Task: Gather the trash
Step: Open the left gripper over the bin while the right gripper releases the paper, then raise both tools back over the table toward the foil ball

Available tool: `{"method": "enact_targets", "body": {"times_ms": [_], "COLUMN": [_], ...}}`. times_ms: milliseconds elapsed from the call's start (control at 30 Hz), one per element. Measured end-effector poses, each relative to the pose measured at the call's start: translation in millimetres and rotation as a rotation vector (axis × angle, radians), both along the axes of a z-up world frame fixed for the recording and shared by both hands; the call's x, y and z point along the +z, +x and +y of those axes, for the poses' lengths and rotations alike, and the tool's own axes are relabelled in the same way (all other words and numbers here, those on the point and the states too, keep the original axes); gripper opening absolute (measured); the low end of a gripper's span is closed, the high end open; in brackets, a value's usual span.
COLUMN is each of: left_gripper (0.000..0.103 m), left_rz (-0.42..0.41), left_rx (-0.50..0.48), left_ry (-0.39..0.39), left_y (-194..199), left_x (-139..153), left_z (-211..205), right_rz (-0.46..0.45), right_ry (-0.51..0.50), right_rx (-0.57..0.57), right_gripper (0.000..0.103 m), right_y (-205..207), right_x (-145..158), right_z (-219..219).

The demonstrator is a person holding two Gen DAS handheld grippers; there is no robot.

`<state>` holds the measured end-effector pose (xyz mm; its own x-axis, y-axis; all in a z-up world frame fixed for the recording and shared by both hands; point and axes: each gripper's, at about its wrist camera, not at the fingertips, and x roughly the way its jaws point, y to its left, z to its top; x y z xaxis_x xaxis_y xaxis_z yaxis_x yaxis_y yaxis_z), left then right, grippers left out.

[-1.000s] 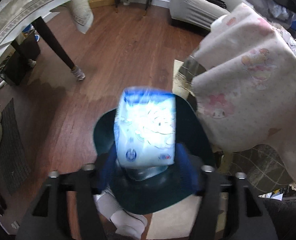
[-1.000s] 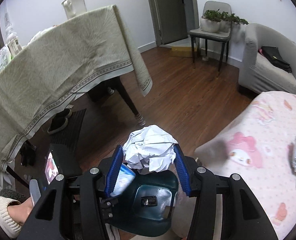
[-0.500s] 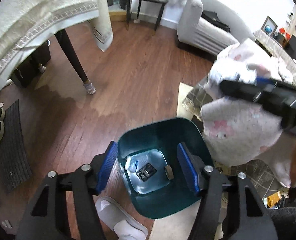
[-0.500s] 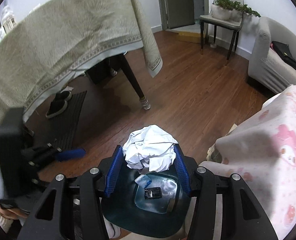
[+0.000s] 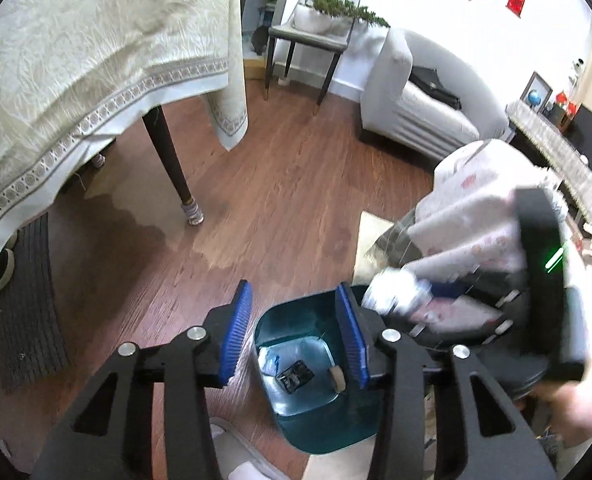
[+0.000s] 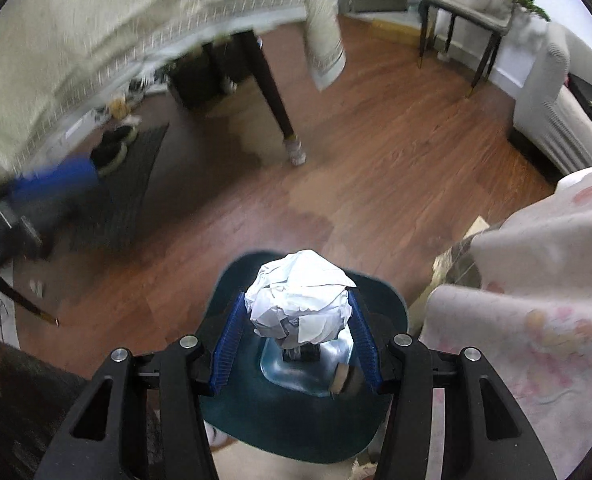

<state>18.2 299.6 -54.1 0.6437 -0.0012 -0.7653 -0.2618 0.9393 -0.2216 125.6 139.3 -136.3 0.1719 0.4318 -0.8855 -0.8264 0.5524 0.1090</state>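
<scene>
A dark green trash bin [image 5: 315, 432] stands on the wood floor; it also shows in the right wrist view [image 6: 296, 432]. Small bits of trash lie at its bottom [image 5: 292, 376]. My right gripper [image 6: 297, 344] is shut on a crumpled white paper ball [image 6: 299, 300] and holds it right above the bin's opening. That paper ball also shows blurred in the left wrist view [image 5: 395, 296], at the bin's right rim. My left gripper [image 5: 296, 336] is open and empty, above the bin's left side.
A table with a cream tablecloth [image 5: 76, 72] and dark leg [image 5: 172, 168] stands to the left. A pink-patterned cover [image 6: 535, 320] hangs at the right. A grey sofa [image 5: 415, 112], a chair with plants [image 5: 315, 28] and a dark mat with shoes [image 6: 128, 184] lie around.
My left gripper let a blue and white packet drop into the bin and has lifted away, open. My right gripper has carried the paper ball down over the bin.
</scene>
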Motion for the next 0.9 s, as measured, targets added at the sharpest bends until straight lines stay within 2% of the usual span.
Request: {"method": "enact_targets", "body": {"times_ms": [233,400,433,700,833,900], "left_gripper": [0.041,0.041,0.041,0.041,0.041,0.041], "left_rz": [-0.046,-0.074,-0.077,-0.108,-0.124,-0.133], "left_rx": [0.018,0.026,0.027,0.024,0.017,0.014], "left_ry": [-0.006,-0.013,-0.015,-0.015,0.002,0.012], "left_y": [-2,-3,-3,4,9,12], "left_x": [18,27,28,41,49,53], "left_z": [7,9,9,0,-9,-13], "right_rz": [0.025,0.028,0.028,0.024,0.007,-0.003], "right_ry": [-0.118,-0.16,-0.165,-0.152,-0.108,-0.054], "right_rx": [0.04,0.051,0.054,0.063,0.073,0.072], "right_gripper": [0.054,0.067,0.067,0.067,0.067,0.06], "right_y": [-10,-15,-16,-15,-16,-16], "right_x": [-36,-42,-42,-33,-16,0], "right_z": [6,4,2,-10,-18,-24]}}
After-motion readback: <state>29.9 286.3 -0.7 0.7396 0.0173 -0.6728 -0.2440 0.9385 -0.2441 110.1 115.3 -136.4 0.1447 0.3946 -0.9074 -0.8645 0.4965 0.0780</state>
